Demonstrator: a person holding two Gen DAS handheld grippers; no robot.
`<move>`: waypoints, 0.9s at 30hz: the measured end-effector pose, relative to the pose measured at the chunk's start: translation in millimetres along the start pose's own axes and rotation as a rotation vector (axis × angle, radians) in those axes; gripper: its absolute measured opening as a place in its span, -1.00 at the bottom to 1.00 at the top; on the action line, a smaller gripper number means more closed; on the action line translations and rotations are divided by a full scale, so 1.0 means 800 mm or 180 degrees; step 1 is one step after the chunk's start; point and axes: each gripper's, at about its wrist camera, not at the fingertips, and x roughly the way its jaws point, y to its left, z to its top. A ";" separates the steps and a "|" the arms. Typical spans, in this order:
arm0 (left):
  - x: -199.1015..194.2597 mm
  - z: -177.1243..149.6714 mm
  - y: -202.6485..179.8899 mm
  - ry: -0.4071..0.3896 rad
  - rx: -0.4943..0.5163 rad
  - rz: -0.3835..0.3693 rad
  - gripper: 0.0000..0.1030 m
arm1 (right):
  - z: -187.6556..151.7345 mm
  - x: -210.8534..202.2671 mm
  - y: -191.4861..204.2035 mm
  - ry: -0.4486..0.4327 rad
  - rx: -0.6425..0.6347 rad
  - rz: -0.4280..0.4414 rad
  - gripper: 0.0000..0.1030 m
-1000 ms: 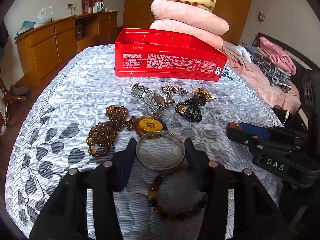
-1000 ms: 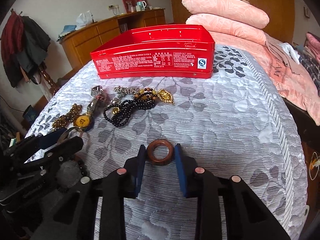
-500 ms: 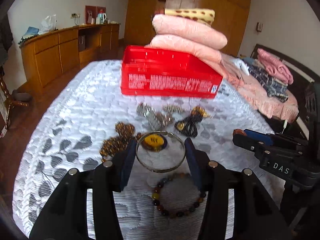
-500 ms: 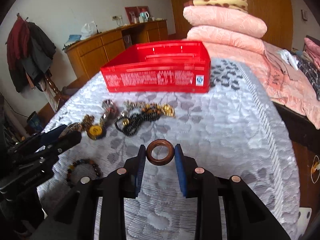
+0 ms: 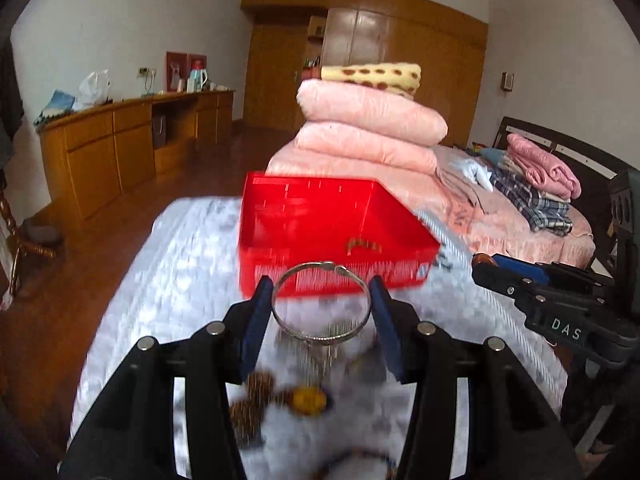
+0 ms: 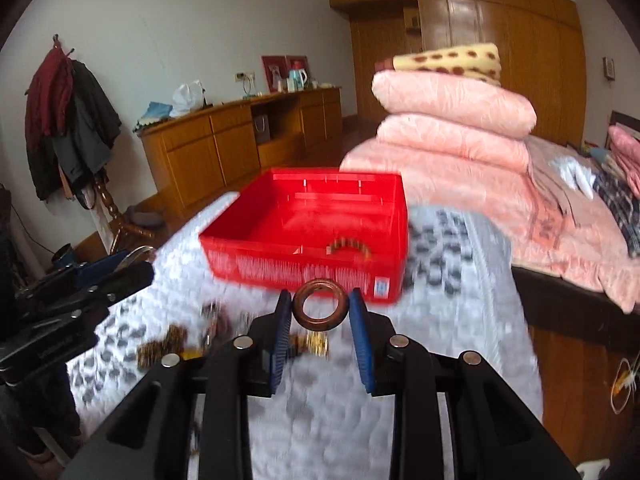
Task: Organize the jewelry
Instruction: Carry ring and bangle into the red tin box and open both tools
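Observation:
My left gripper (image 5: 321, 307) is shut on a silver bangle (image 5: 320, 334) and holds it in the air in front of the red box (image 5: 280, 236). My right gripper (image 6: 321, 312) is shut on a brown ring (image 6: 320, 326), also raised before the red box (image 6: 280, 216). A beaded piece (image 6: 348, 246) lies inside the box. Loose jewelry (image 5: 280, 396) lies blurred on the bedspread below, also in the right wrist view (image 6: 176, 340). The right gripper shows in the left wrist view (image 5: 540, 288), the left one in the right wrist view (image 6: 80, 288).
The box stands on a grey patterned bedspread (image 6: 460, 280). Stacked pink quilts (image 5: 368, 132) lie behind it. A wooden sideboard (image 5: 120, 140) lines the far wall. Folded clothes (image 5: 536, 184) lie at the right. Coats (image 6: 68, 120) hang at the left.
Both grippers have risen and moved toward the red box with the bangle and the ring held. The box's inside now shows and the loose jewelry has dropped low in view.

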 end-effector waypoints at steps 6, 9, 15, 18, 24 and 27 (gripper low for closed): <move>0.054 0.054 -0.001 0.0007 0.0015 -0.0041 -0.08 | 0.048 0.036 -0.011 -0.0066 0.0029 0.0041 -0.43; 0.081 0.070 0.000 0.0060 0.0016 -0.0019 -0.08 | 0.065 0.061 -0.022 -0.0021 0.0078 0.0038 -0.43; 0.151 0.090 0.012 0.0291 -0.0075 0.0071 -0.08 | 0.077 0.115 -0.036 0.0162 0.0155 0.0005 -0.43; 0.179 0.090 0.014 0.0386 -0.0067 0.0125 -0.07 | 0.075 0.138 -0.040 0.0257 0.0186 -0.0013 -0.43; 0.208 0.083 0.020 0.0485 -0.0021 0.0194 0.26 | 0.066 0.155 -0.046 0.0327 0.0216 -0.0066 -0.25; 0.203 0.082 0.024 0.0418 -0.0019 0.0217 0.31 | 0.068 0.151 -0.048 0.0262 0.0219 -0.0120 0.09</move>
